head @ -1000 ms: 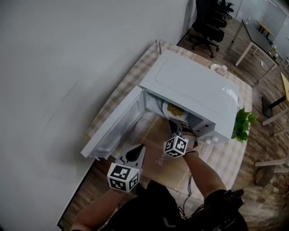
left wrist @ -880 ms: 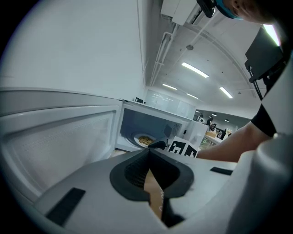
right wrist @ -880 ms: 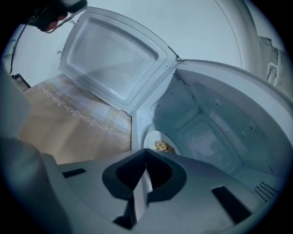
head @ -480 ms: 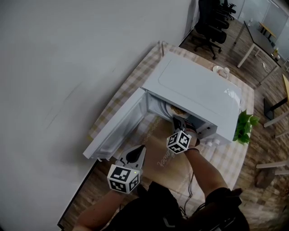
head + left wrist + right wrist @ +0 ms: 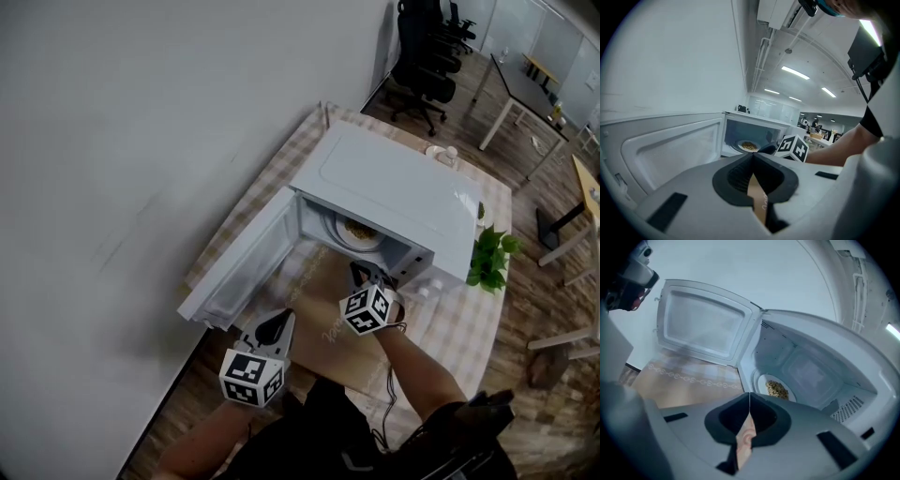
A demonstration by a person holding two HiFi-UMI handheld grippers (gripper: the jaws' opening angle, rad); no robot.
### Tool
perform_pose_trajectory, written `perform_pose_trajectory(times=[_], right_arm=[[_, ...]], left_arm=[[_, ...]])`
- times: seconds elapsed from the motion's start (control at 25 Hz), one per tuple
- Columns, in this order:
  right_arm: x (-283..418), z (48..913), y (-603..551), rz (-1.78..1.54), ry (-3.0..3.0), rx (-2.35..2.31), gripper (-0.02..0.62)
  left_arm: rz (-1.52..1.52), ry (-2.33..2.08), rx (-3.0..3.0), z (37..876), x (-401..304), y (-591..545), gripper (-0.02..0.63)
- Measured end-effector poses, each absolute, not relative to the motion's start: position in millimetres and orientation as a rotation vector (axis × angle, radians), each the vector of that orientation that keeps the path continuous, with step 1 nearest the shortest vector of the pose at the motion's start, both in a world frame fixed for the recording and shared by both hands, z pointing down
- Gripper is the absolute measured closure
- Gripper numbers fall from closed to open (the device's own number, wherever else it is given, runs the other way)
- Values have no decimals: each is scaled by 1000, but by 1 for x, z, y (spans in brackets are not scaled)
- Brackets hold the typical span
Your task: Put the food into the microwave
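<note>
The white microwave (image 5: pixel 394 187) stands on the table with its door (image 5: pixel 246 262) swung open to the left. A white plate of brownish food (image 5: pixel 358 231) lies inside on the turntable, and it also shows in the right gripper view as the plate (image 5: pixel 776 388). My right gripper (image 5: pixel 359 272) hovers just outside the opening, shut with nothing in it, and its tips (image 5: pixel 749 393) point at the cavity. My left gripper (image 5: pixel 278 323) hangs lower left, near the door's front edge, jaws closed and empty. From it I see the plate (image 5: pixel 749 146) and the right gripper's marker cube (image 5: pixel 793 148).
A brown mat (image 5: pixel 333 323) lies on the checked tablecloth in front of the microwave. A green plant (image 5: pixel 492 253) stands at the microwave's right end. A small white object (image 5: pixel 441 152) sits behind it. Office chairs (image 5: pixel 427 56) and desks are farther back; the wall is at left.
The plate has gone deeper into the microwave. My right gripper reached into the opening and has drawn back out without it. The left gripper has barely moved.
</note>
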State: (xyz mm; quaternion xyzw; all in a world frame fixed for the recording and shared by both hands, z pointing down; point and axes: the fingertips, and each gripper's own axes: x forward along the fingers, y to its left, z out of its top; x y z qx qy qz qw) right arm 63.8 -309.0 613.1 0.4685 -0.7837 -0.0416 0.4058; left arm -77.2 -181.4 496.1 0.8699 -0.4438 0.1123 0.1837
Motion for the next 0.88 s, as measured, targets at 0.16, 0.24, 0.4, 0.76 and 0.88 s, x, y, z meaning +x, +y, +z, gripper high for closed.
perform_pose_trajectory(times=[0.16, 0.24, 0.4, 0.76, 0.88], right_arm=[[60, 593, -276, 15, -2041, 1238, 584], [58, 579, -259, 43, -2073, 1276, 584], [54, 541, -230, 76, -2183, 1370, 584], [55, 478, -152, 165, -2338, 1476, 584], [62, 471, -134, 188, -2346, 1518, 584]], left_arm=[[306, -1253, 2479, 485, -83, -161, 597], [289, -1251, 2487, 481, -84, -150, 597], [231, -1216, 2526, 471, -78, -126, 597], [144, -1134, 2595, 451, -59, -84, 597], [104, -1112, 2603, 447, -55, -76, 597]])
